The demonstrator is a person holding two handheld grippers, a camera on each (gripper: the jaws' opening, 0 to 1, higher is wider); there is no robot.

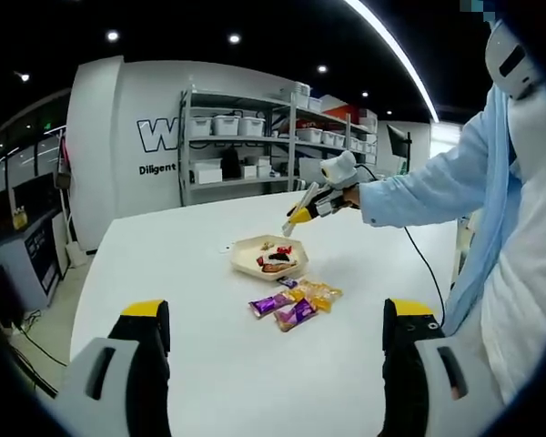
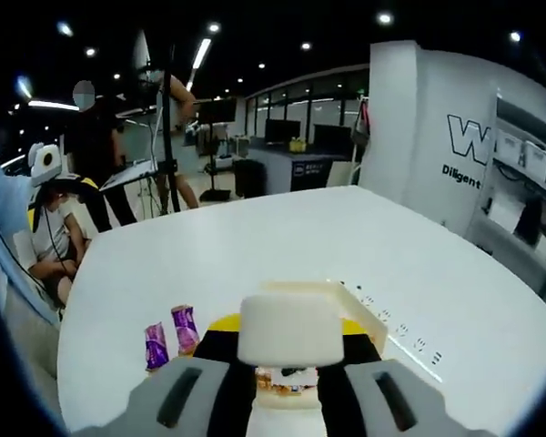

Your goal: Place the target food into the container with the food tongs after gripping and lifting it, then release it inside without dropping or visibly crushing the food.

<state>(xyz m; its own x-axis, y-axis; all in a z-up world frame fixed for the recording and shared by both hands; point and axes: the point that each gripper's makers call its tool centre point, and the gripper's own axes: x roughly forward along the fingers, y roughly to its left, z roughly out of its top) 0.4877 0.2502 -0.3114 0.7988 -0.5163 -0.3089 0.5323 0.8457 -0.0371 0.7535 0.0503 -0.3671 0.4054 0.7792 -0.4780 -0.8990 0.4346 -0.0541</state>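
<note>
1. The left gripper [image 1: 268,341] stands wide and empty, held back from the work.
2. The right gripper [image 1: 300,215] hovers over the shallow cream tray [image 1: 243,257] on the white bench [image 1: 182,273]; its grip, I cannot tell.
3. Purple-wrapped snacks [image 1: 283,309] lie beside the tray, awaiting pickup.
</note>
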